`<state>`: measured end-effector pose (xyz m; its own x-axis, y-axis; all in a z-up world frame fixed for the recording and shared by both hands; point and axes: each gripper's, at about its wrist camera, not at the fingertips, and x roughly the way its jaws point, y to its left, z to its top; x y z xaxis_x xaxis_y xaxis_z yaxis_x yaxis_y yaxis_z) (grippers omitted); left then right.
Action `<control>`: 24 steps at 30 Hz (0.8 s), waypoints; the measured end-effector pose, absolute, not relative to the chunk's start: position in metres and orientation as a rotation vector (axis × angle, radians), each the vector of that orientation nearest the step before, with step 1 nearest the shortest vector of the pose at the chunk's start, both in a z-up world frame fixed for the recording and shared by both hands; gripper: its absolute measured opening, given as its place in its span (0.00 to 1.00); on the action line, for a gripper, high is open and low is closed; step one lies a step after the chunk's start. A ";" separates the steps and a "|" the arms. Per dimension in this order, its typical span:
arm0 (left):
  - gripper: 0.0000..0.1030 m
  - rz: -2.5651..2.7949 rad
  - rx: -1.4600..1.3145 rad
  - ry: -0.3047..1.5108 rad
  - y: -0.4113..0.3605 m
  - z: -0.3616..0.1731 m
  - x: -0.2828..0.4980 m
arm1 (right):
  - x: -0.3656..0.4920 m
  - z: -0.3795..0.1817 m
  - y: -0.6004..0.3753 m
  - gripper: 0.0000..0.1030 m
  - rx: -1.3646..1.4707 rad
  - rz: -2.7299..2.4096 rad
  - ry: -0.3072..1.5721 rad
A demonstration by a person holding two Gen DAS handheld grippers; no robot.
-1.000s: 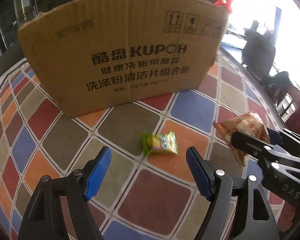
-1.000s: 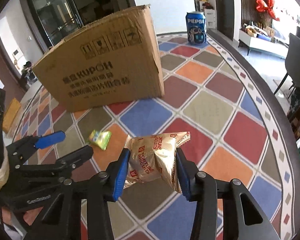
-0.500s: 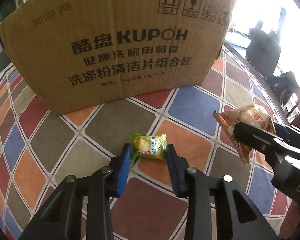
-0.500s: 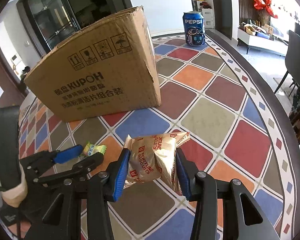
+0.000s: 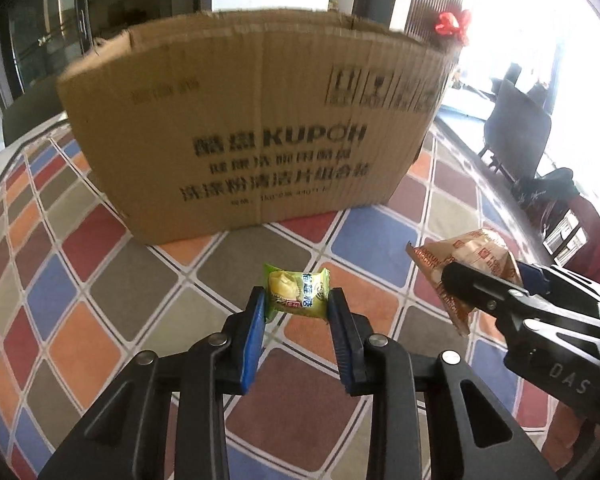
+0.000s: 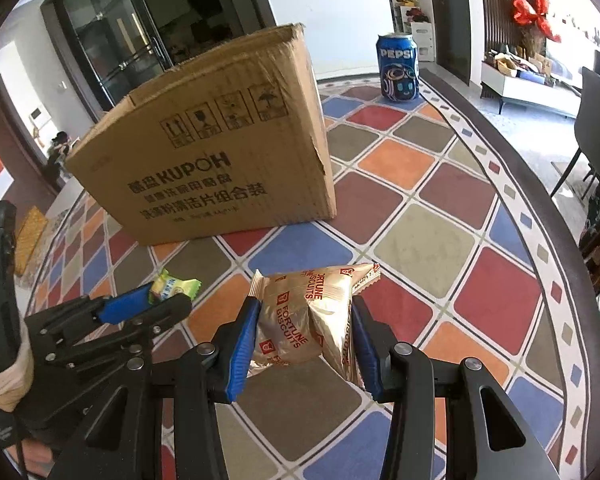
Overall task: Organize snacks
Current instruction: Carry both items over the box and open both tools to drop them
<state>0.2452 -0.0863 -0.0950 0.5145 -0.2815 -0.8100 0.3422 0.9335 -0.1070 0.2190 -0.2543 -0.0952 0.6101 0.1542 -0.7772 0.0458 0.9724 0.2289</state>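
Small green crinkly candy wrapper [image 5: 296,294] pinched between the blue pads of the left gripper [image 5: 296,312], lifted just clear of the colourful checked tablecloth [image 5: 148,292]. Gold foil biscuit packet [image 6: 312,316] clamped in the right gripper [image 6: 306,336]. Looks like pick-up done, both loaded. Next probably up and over the rim of the open brown cardboard box [image 5: 252,128], then letting go inside.

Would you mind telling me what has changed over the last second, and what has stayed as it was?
The left gripper moved forward to the green candy lying on the patterned tablecloth; its jaws have just been closing and now clamp it, apparently lifted slightly. Unchanged: the right gripper keeps holding the gold biscuit packet, and the cardboard box and Pepsi can stand where they were.
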 end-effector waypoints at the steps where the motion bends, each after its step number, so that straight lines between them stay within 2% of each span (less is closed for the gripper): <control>1: 0.30 -0.375 0.065 0.951 -0.084 -0.091 0.243 | 0.218 -0.093 -0.254 0.45 0.233 0.065 0.910; 24: 0.30 -0.338 0.031 0.718 -0.058 0.003 0.228 | 0.212 -0.013 -0.239 0.45 0.169 0.121 0.724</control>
<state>0.2283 -0.0577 0.0032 0.7013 -0.2934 -0.6497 0.3142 0.9453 -0.0878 0.2115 -0.2388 -0.0133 0.7429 0.1685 -0.6479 -0.0517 0.9794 0.1954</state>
